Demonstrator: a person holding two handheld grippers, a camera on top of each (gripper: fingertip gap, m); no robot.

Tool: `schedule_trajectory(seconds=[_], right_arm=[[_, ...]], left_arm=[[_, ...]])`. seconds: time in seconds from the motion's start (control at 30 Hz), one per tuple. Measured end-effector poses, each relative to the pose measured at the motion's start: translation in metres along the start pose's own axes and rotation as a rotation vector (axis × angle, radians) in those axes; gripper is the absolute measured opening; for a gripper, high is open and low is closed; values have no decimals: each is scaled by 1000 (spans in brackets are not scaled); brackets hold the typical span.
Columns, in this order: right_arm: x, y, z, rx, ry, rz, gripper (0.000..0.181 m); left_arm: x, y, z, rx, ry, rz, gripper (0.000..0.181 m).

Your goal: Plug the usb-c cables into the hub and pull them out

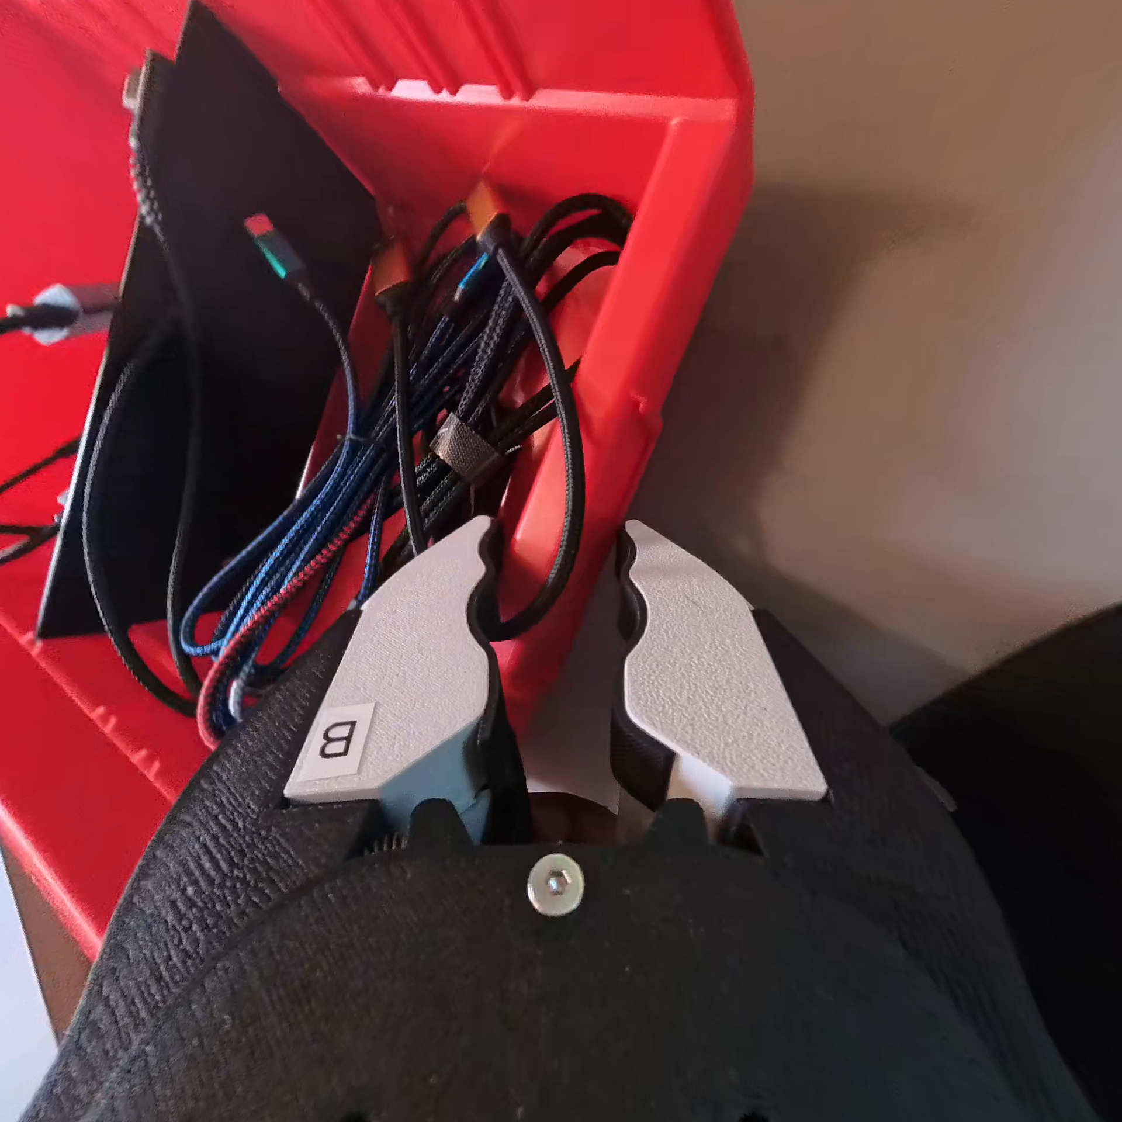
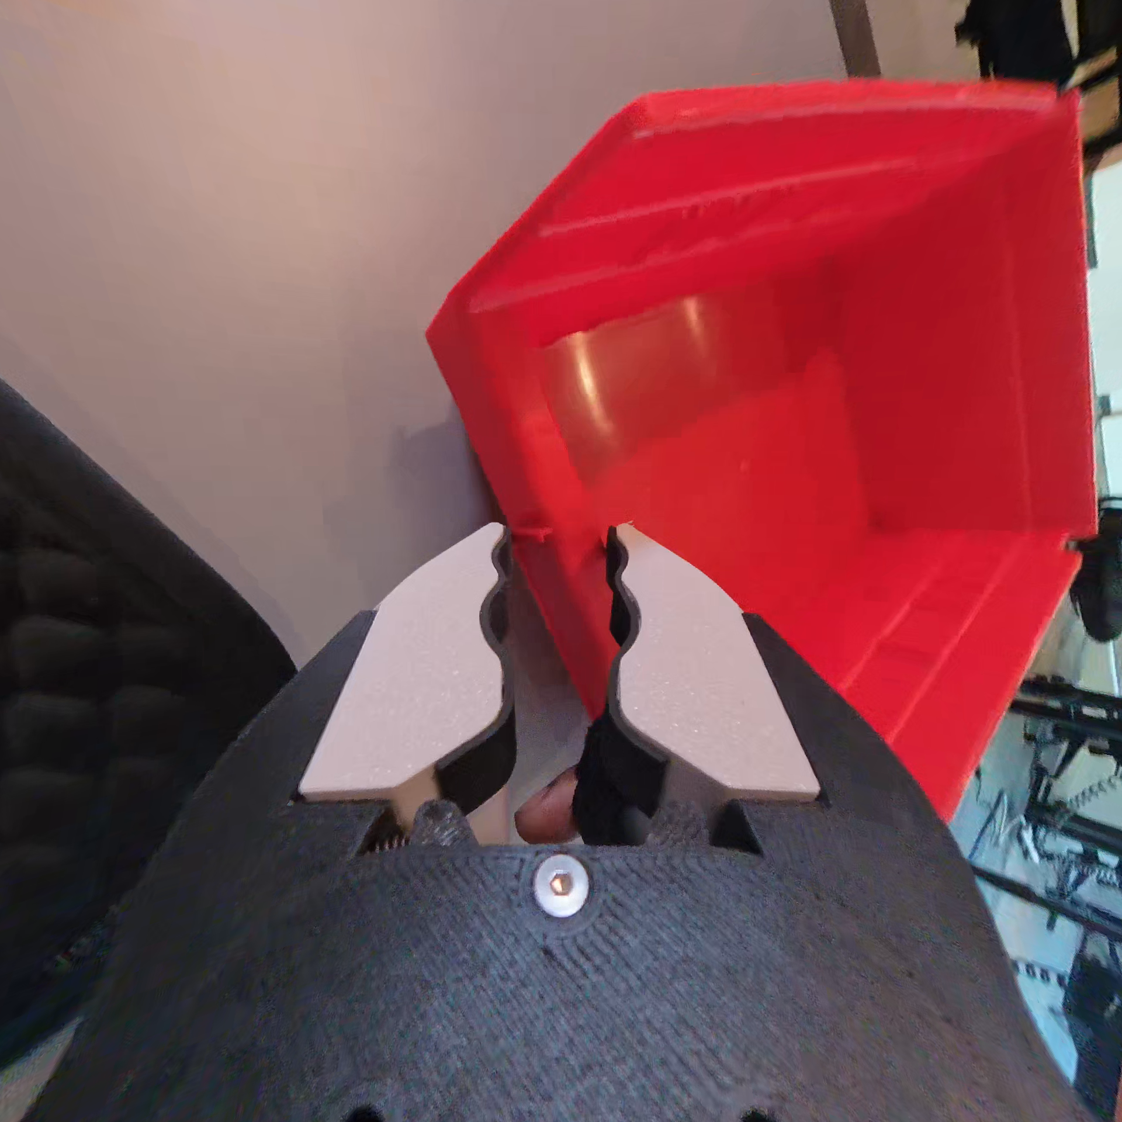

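In the left wrist view, a red bin [image 1: 686, 200] holds a tangle of braided USB cables [image 1: 425, 394], black, blue and red-blue, with orange plugs [image 1: 486, 212] and a teal plug [image 1: 270, 249]. A black flat panel [image 1: 243, 316] stands in the bin; a grey plug [image 1: 79, 309] sticks out at its left edge. My left gripper [image 1: 558, 534] is open, its fingers on either side of the bin's right wall. A black cable loop [image 1: 567, 455] hangs beside the left finger, not gripped. My right gripper [image 2: 555, 537] is open and empty, astride the near wall of a second, empty red bin [image 2: 911, 364].
Both bins stand on a beige surface [image 1: 911, 303], which also shows in the right wrist view [image 2: 243, 303]. The other gripper's black body shows at the lower right of the left view [image 1: 1032, 789] and at the left of the right view [image 2: 91, 668]. Dark stands and gear sit beyond the empty bin [image 2: 1081, 789]. The grippers' ends are close to 40 cm from one another.
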State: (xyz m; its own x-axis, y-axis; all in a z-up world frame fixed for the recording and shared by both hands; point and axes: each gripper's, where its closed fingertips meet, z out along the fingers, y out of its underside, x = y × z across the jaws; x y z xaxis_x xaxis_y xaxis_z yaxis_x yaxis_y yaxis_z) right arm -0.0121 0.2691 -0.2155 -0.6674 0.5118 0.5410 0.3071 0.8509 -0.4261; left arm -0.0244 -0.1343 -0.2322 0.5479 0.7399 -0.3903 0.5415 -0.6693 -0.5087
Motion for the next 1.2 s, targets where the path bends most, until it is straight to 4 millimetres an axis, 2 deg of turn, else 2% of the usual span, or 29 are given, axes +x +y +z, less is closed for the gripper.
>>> schedule_trajectory(seconds=[0.03,0.17,0.43,0.63,0.67,0.7,0.73,0.8,0.9,0.97,1.07,1.13,1.2], right_arm=[[3,8,-2,-21,9,17,31],[14,39,-13,-53,27,102,32],[14,75,-35,-76,17,216,32],[16,108,-54,-125,35,273,32],[16,111,-57,-128,32,297,34],[17,110,-61,-116,29,333,46],[18,104,-66,-76,22,373,55],[29,78,-81,84,44,416,66],[42,6,-117,489,101,347,64],[31,-48,-144,792,37,300,54],[-9,-114,-167,1134,-234,272,51],[-33,-142,-162,1231,-346,260,51],[-49,-158,-148,1274,-391,274,50]], left_arm=[[-3,8,-4,-2,5,-3,37],[-9,40,-22,-1,55,31,37],[-21,100,-56,-26,104,100,40],[-26,137,-78,-5,137,161,38],[-27,142,-81,-8,137,159,39],[-26,143,-86,1,136,153,42],[-23,140,-93,39,146,142,47],[-17,122,-114,174,181,87,54],[-23,82,-156,412,186,29,58],[-41,64,-171,466,147,22,61],[-87,51,-165,365,-17,124,62],[-119,46,-149,261,-130,237,54],[-141,46,-129,167,-188,350,47]])
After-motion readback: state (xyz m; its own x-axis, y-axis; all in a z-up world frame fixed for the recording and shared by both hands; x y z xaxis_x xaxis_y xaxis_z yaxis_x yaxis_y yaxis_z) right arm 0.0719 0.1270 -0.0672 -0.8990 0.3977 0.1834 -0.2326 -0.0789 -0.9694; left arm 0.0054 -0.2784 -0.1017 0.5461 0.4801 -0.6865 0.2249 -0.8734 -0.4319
